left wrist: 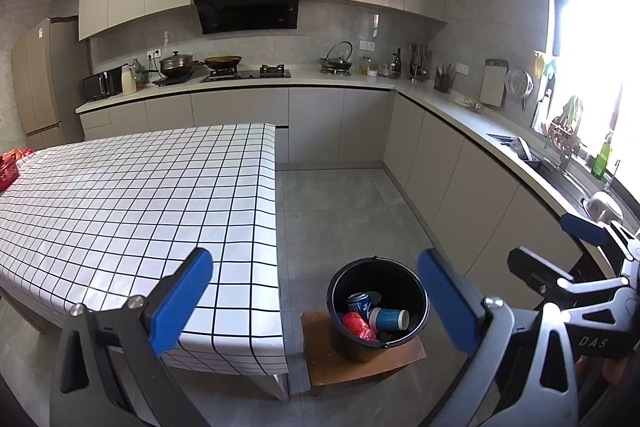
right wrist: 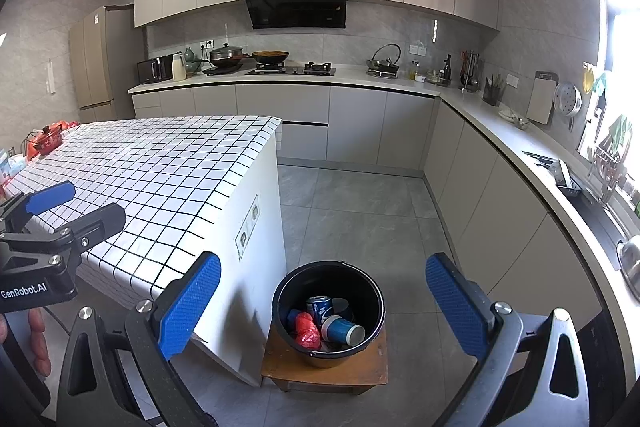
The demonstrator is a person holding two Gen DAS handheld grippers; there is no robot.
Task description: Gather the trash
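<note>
A black bucket (left wrist: pixel 354 349) (right wrist: pixel 320 359) stands on a small wooden stool (left wrist: pixel 320 363) (right wrist: pixel 280 367) on the floor by the table's corner. Inside lie a blue can (left wrist: pixel 360 303) (right wrist: pixel 320 309), a blue paper cup (left wrist: pixel 388 319) (right wrist: pixel 342 331) and a red crumpled wrapper (left wrist: pixel 358 325) (right wrist: pixel 307 331). My left gripper (left wrist: pixel 316 303) (right wrist: pixel 96 201) is open and empty, held above the table corner and bucket. Beside it, my right gripper (right wrist: pixel 322 307) (left wrist: pixel 540 239) hangs open and empty above the bucket.
The table with a white checked cloth (left wrist: pixel 120 195) (right wrist: pixel 152 171) fills the left. A red pot (right wrist: pixel 48 143) sits at its far end. An L-shaped kitchen counter (left wrist: pixel 440 103) with stove and sink runs along the back and right. Grey tiled floor (left wrist: pixel 340 211) lies between.
</note>
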